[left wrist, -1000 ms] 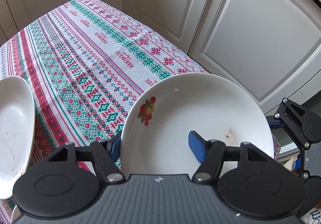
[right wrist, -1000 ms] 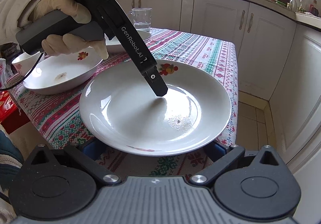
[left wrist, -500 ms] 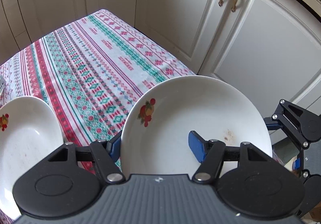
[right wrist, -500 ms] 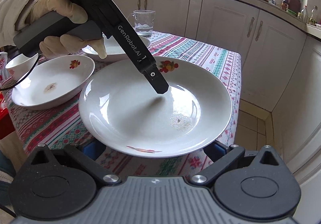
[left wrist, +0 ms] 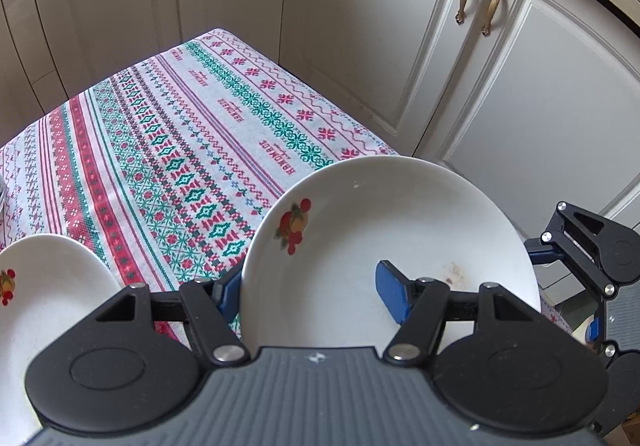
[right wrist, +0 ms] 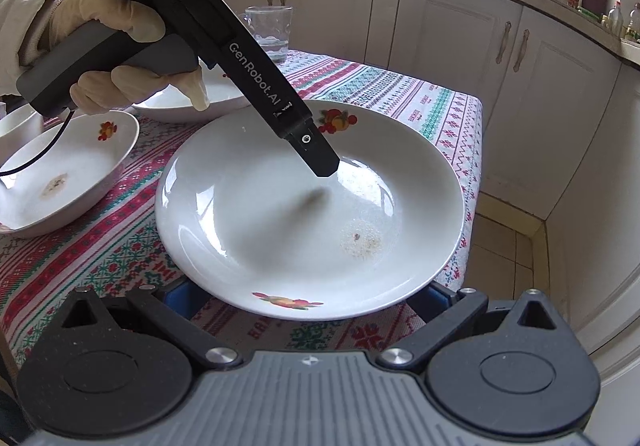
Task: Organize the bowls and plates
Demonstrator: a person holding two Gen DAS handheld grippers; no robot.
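Observation:
A white plate with fruit prints (left wrist: 384, 230) (right wrist: 280, 222) hangs above the table's near corner. My left gripper (left wrist: 312, 290) is shut on its rim: one blue pad (left wrist: 392, 296) lies inside the plate, the other under the rim. My right gripper (right wrist: 304, 298) is wide open below the plate's near edge, its blue fingertips (right wrist: 180, 296) under the plate and apart from it. It shows at the right edge of the left wrist view (left wrist: 588, 258). A second white plate (right wrist: 60, 178) (left wrist: 40, 310) rests on the table to the left.
The patterned tablecloth (left wrist: 192, 150) covers the table (right wrist: 400, 94). A third plate (right wrist: 192, 102) and a glass of water (right wrist: 270, 32) stand at the far side. A white bowl (right wrist: 16, 122) is at the left edge. White cabinets (left wrist: 400, 26) stand close behind and right.
The held plate has moved back over the table. The second plate has slid left and down in the left wrist view. The right gripper stays open beneath the plate.

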